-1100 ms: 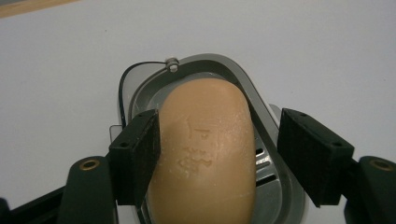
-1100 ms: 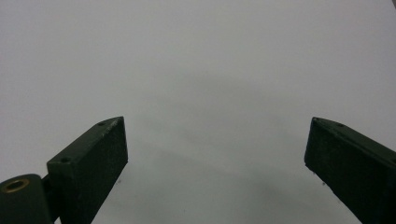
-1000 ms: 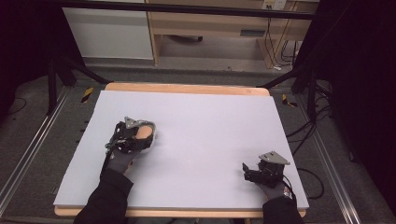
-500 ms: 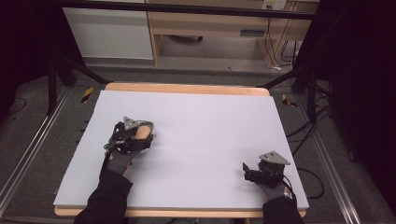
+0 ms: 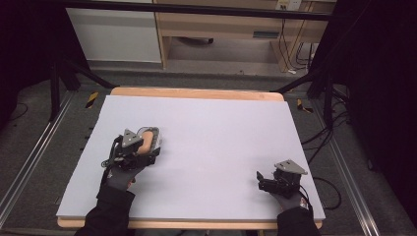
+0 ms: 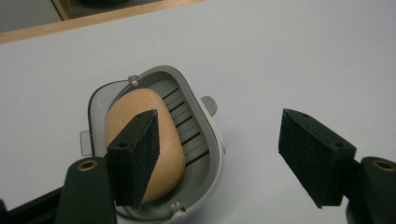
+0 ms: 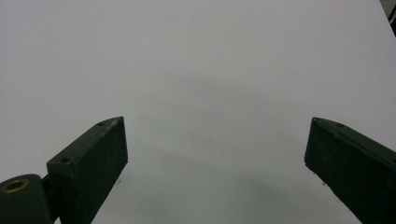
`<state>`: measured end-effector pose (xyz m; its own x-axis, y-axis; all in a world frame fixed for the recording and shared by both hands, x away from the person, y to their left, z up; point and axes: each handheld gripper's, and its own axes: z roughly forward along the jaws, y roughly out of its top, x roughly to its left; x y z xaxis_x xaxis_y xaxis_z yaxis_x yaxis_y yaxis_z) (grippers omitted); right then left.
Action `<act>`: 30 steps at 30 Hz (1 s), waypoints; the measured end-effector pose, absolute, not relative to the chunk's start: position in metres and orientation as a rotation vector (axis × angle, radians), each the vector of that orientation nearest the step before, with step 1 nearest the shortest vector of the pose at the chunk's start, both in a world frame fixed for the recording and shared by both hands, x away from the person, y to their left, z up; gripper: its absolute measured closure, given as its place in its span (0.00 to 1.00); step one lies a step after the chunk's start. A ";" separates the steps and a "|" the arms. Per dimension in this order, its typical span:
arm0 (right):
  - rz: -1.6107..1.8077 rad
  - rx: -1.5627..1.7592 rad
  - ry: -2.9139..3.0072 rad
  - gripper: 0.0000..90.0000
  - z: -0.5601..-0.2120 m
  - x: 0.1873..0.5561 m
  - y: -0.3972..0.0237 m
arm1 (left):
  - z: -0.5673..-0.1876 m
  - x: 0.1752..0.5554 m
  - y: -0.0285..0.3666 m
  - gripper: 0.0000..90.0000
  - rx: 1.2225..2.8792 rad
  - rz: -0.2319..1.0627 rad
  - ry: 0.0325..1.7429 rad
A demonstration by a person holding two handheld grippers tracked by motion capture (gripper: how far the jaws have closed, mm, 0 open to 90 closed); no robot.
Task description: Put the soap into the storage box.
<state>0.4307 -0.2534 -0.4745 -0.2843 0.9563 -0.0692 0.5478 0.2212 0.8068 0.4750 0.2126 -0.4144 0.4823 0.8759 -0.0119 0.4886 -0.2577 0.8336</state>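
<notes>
Little moved since earlier frames: left tongs [image 5: 147,146] shifted slightly, still over soap [image 6: 140,140]. Soap lies in grey slatted soap dish [image 6: 205,140], left half of worktop [image 5: 221,128]. Left tongs wide open, one pad above soap, nothing gripped. Right tongs [image 5: 260,178] open, idle, well apart. Judgement: soap seated in dish; grasp or retreat remains.

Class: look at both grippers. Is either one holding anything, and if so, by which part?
Nothing is held. The left gripper is open over the soap in its grey dish; the right gripper is open above the table.
</notes>
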 end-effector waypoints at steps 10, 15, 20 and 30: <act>0.917 1.398 1.910 0.07 -0.474 0.429 -0.257 | -0.416 0.456 0.228 0.30 1.889 0.614 1.140; 0.918 1.402 1.905 0.07 -0.474 0.429 -0.259 | -0.423 0.440 0.245 0.30 1.883 0.644 1.157; 0.918 1.409 1.902 0.07 -0.474 0.428 -0.260 | -0.429 0.434 0.257 0.29 1.879 0.650 1.160; 0.890 1.417 1.891 0.07 -0.475 0.428 -0.265 | -0.449 0.429 0.274 0.27 1.922 0.658 1.208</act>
